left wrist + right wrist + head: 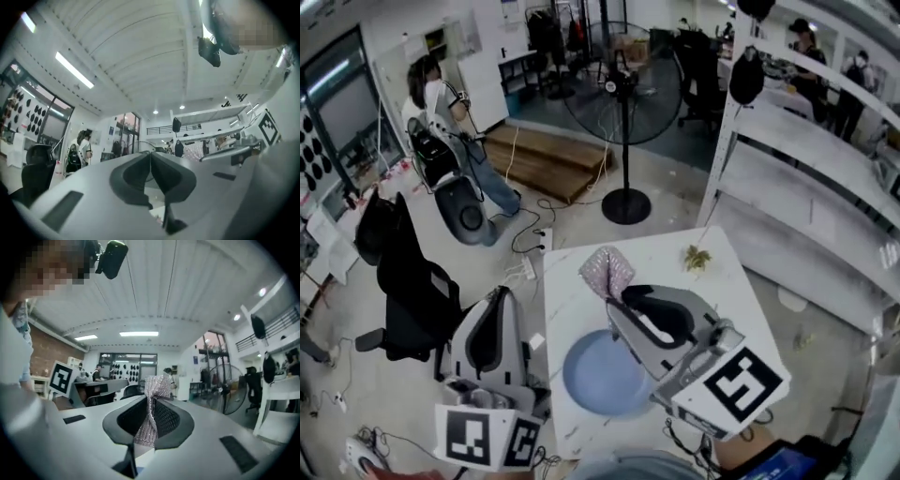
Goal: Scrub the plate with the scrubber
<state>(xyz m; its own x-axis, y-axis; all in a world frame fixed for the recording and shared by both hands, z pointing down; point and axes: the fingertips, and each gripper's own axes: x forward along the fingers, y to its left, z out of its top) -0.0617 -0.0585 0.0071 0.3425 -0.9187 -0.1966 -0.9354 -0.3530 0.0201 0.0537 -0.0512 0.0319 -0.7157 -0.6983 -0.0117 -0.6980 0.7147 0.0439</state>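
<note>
White tabletop point(675, 272) in a busy workshop, both my tools held above it. The right gripper point(151, 417) is clamped on the crumpled silver mesh scrubber point(154, 390); the left gripper point(151, 159) is closed on nothing. The round blue plate point(595, 380) lies unheld near the table's front edge, where scrubbing pressure could skid it off.

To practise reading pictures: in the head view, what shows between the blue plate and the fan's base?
Head view: the silver scrubber, pinched in the right tool, held above the white table.
</note>
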